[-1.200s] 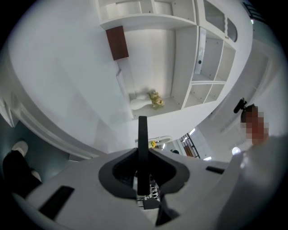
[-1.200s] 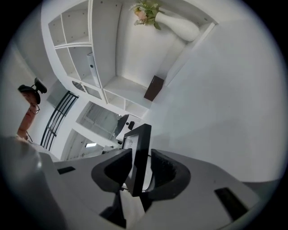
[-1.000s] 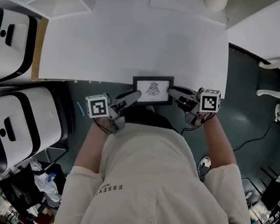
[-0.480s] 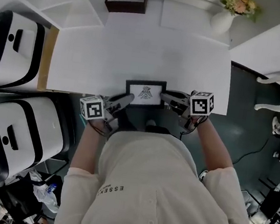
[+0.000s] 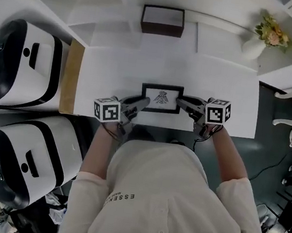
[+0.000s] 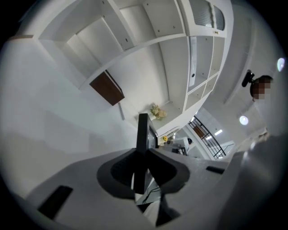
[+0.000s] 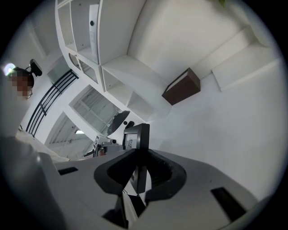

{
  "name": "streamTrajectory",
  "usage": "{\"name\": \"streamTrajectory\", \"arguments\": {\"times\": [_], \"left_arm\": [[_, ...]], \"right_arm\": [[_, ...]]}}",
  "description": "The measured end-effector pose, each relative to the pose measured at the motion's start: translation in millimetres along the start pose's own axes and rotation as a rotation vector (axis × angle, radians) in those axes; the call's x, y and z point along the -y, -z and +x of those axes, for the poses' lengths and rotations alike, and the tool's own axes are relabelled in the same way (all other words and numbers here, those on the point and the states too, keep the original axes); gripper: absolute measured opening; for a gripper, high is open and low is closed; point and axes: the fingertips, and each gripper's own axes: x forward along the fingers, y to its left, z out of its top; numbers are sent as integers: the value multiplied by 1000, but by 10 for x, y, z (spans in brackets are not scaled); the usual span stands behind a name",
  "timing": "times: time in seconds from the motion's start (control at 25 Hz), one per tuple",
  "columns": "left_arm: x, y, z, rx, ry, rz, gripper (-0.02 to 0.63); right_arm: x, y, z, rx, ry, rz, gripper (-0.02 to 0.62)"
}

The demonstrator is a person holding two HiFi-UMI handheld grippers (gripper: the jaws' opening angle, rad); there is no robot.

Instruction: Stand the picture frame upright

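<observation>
The black picture frame (image 5: 161, 98), holding a white print with a dark figure, is held over the white table (image 5: 211, 76) near its front edge. My left gripper (image 5: 140, 103) is shut on its left end and my right gripper (image 5: 184, 100) on its right end. Seen from the left gripper view, the frame (image 6: 143, 134) is edge-on, pinched between the left gripper's (image 6: 143, 156) dark pads. The right gripper view has the frame (image 7: 137, 138) clamped between the right gripper's (image 7: 138, 161) pads, its glass side facing left. Whether its lower edge touches the table is hidden.
A dark brown box (image 5: 162, 20) stands at the table's far edge and a white vase of flowers (image 5: 265, 38) at the far right. White shelving lies beyond. Two large white-and-black machines (image 5: 18, 63) sit left of the table beside a wooden board (image 5: 72, 76).
The head view has tipped toward the shelves. The frame, held at both ends throughout, now lies a little farther in from the table's front edge.
</observation>
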Motion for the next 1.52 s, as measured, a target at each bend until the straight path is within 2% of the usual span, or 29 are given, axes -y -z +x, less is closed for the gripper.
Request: {"name": "streamTrajectory", "arguments": {"times": [0.36, 0.6, 0.72, 0.92, 1.32, 1.52], "left_arm": [[-582, -752, -562, -52, -33, 96, 74], [-892, -1155, -686, -65, -26, 179, 75], [-1044, -1303, -636, -73, -16, 208, 75], [-1338, -1501, -549, -81, -72, 243, 81], [-1676, -1753, -454, -84, -154, 356, 95], [-1764, -1819, -414, -71, -173, 386, 98]], "right_arm": [[-60, -459, 957, 53, 86, -28, 86], [33, -760, 1369, 28, 188, -113, 89], [153, -884, 1476, 36, 217, -118, 89], [362, -1050, 1657, 54, 273, -122, 89], [652, -1286, 1889, 58, 407, -241, 89], [736, -1359, 1937, 72, 474, -289, 89]]}}
